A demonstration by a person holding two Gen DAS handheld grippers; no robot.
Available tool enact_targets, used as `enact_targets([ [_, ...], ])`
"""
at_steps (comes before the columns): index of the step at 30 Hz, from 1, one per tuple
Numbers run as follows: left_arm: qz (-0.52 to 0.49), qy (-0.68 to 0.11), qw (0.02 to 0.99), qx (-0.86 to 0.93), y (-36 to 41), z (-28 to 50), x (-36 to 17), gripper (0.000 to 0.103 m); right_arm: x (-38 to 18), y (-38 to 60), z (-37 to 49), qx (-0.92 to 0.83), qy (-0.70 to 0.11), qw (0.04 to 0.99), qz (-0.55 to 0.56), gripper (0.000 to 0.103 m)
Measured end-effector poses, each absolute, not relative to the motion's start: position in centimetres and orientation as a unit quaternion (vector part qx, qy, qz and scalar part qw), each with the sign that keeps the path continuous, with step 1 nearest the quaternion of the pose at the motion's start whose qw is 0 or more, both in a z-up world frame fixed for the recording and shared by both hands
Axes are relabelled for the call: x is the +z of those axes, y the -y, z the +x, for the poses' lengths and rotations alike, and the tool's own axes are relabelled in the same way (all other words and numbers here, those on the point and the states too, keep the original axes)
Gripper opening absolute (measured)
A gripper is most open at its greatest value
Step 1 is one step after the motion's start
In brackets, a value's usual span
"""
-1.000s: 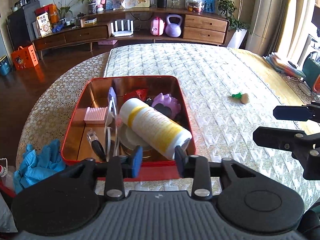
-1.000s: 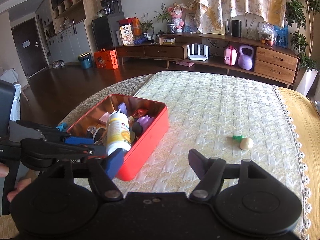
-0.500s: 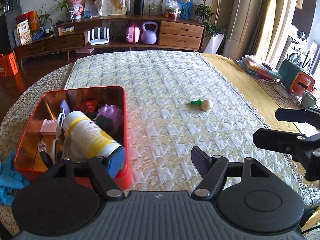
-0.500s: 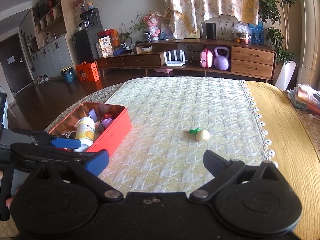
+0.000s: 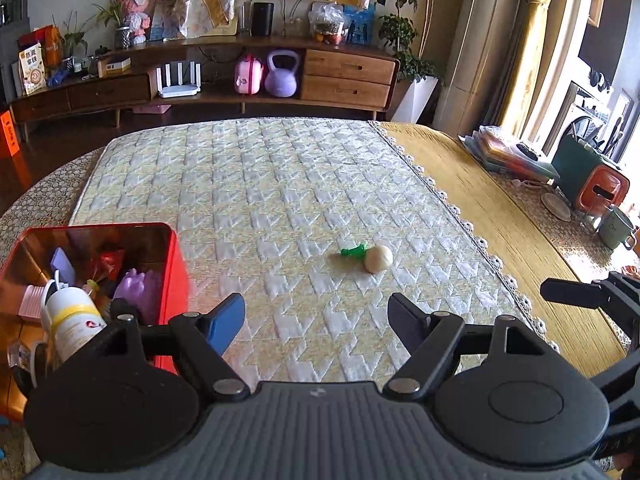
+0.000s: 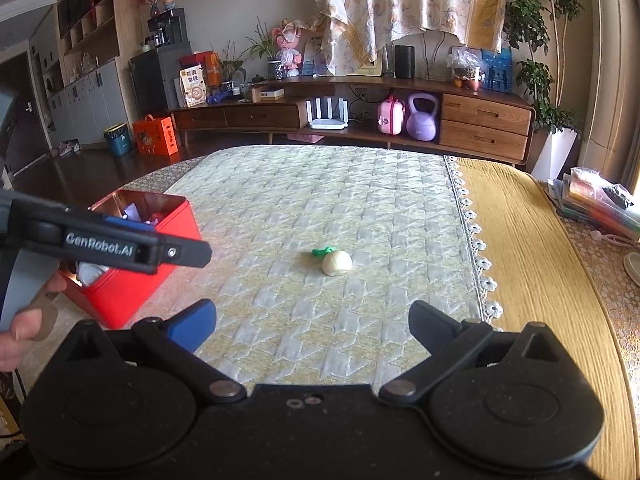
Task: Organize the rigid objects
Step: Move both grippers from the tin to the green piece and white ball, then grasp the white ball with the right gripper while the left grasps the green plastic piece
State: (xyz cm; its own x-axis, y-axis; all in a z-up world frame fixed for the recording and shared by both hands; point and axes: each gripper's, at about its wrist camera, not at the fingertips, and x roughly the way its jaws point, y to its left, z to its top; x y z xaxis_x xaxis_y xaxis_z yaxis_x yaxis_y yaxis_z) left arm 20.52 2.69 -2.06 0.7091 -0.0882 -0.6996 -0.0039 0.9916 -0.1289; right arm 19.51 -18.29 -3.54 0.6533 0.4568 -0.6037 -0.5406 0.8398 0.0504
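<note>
Both of your hand-held grippers are spread wide and carry nothing: the left hand-held gripper (image 5: 316, 322) and the right hand-held gripper (image 6: 312, 326) each frame the same stretch of quilted cloth (image 5: 280, 200) on the counter (image 5: 520, 240). That spread suits a low, round target, and the target is plain: one toy turnip (image 6: 337, 262), cream with a green leaf stub, lies alone on the cloth ahead of both grippers, touching neither. It sits nearer the centre line of your right gripper, so that one looks better placed to take it.

Off to your left stands the red tin box (image 5: 176, 264), already loaded: a white bottle with a yellow band (image 5: 72, 320) lies across a purple toy (image 5: 136, 288) and some smaller pieces I can't name. The bottle fills much of the near end, so the turnip likely belongs toward the far end. Being round, it may roll if one finger nudges it first.
</note>
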Motion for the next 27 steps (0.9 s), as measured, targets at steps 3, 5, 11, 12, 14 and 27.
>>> enact_targets([
  [3,-0.065,-0.396,0.916,-0.02,-2.4,23.1,-2.4,0.078,-4.3,17.9,20.4,0.285,-0.308,0.904,-0.081,0.103],
  [5,-0.073,-0.404,0.912,-0.02,-2.2,24.8,-2.6,0.078,-4.8,17.7,21.1,0.29,-0.306,0.903,-0.085,0.102],
  [11,-0.101,-0.425,0.899,-0.024,-1.7,29.3,-3.6,0.078,-6.3,16.6,24.0,0.297,-0.307,0.896,-0.119,0.095],
  [12,-0.107,-0.431,0.896,-0.025,-1.5,30.0,-3.9,0.078,-6.6,16.4,24.5,0.298,-0.307,0.896,-0.119,0.092],
  [14,-0.124,-0.443,0.888,-0.029,-1.3,31.2,-4.5,0.078,-7.1,16.0,25.4,0.301,-0.306,0.895,-0.121,0.087],
  [27,-0.157,-0.467,0.87,-0.022,-0.4,35.0,-8.0,0.07,-9.9,14.0,29.4,0.302,-0.314,0.893,-0.114,0.059],
])
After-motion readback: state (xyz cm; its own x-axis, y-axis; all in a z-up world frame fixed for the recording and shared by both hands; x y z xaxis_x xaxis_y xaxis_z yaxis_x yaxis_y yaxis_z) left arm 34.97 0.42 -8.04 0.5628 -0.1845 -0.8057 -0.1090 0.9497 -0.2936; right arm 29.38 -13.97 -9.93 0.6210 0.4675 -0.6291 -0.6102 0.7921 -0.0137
